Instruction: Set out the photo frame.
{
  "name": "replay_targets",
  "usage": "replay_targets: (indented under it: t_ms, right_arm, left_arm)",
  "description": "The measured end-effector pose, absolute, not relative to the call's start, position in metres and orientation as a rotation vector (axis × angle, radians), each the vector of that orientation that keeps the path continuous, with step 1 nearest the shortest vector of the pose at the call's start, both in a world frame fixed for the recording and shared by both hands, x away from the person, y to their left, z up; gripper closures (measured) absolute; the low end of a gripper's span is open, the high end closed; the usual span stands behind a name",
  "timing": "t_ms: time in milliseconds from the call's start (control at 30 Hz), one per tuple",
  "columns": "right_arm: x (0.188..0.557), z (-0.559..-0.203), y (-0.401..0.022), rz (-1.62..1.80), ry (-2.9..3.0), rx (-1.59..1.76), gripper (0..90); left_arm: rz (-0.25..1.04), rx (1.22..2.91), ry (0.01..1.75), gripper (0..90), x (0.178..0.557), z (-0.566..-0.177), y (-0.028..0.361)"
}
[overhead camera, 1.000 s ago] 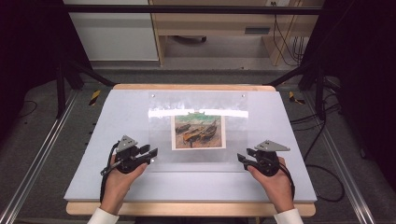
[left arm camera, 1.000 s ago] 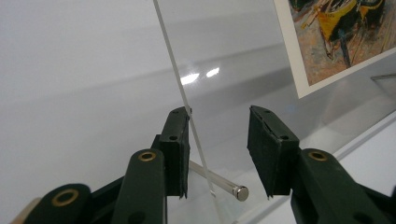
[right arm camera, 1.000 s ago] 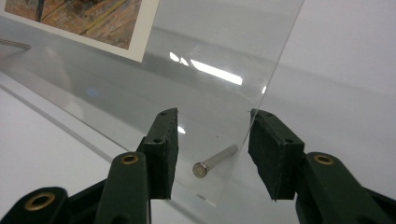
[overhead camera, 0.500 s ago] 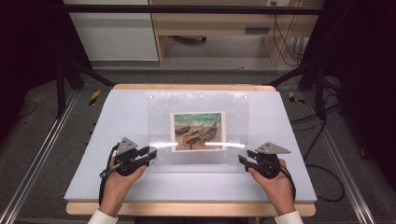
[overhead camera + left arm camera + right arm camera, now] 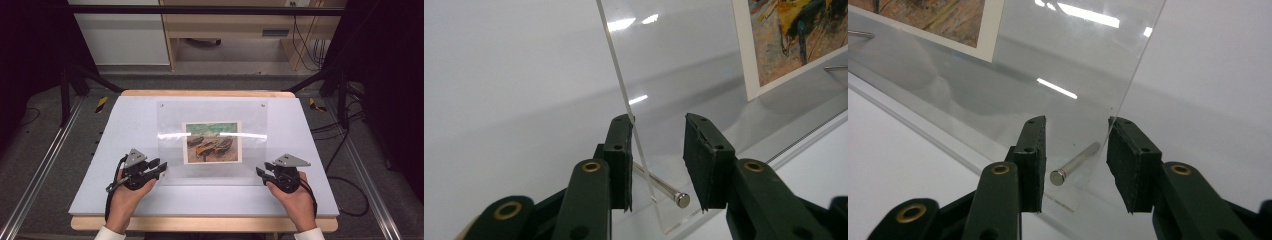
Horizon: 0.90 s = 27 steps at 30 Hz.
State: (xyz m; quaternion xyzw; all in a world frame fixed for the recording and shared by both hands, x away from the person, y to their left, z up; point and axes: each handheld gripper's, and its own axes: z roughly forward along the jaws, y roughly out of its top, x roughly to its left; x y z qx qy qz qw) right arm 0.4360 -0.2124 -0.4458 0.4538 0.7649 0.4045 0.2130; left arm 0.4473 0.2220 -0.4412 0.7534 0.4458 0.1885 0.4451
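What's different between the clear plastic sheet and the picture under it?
The clear sheet is see-through and shows glare; the picture is opaque, a colourful painted scene with a white border. The clear sheet is much the larger, and the picture sits within its outline. The clear sheet's near corners stand between the jaws of the left gripper and right gripper; the picture lies apart from both. Both are flat rectangles.

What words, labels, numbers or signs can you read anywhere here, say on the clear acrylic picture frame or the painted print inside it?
None: no legible text stands anywhere.
Clear acrylic picture frame: bare, with metal pins and glare only.
Painted print of boats: brushwork, no caption or signature that can be made out.
Yellow-and-black striped markers on the floor: stripes, no lettering.
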Motion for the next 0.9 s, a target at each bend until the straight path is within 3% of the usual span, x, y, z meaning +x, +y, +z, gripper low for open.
replay_targets:
  t_ms: [900]
  right_arm:
    - [0.4285,-0.4484,-0.2134,1.082,2.138,1.227,66.5]
  left_arm:
    - [0.471,1.888,1.089,68.2,0.4397,-0.4438,0.2236]
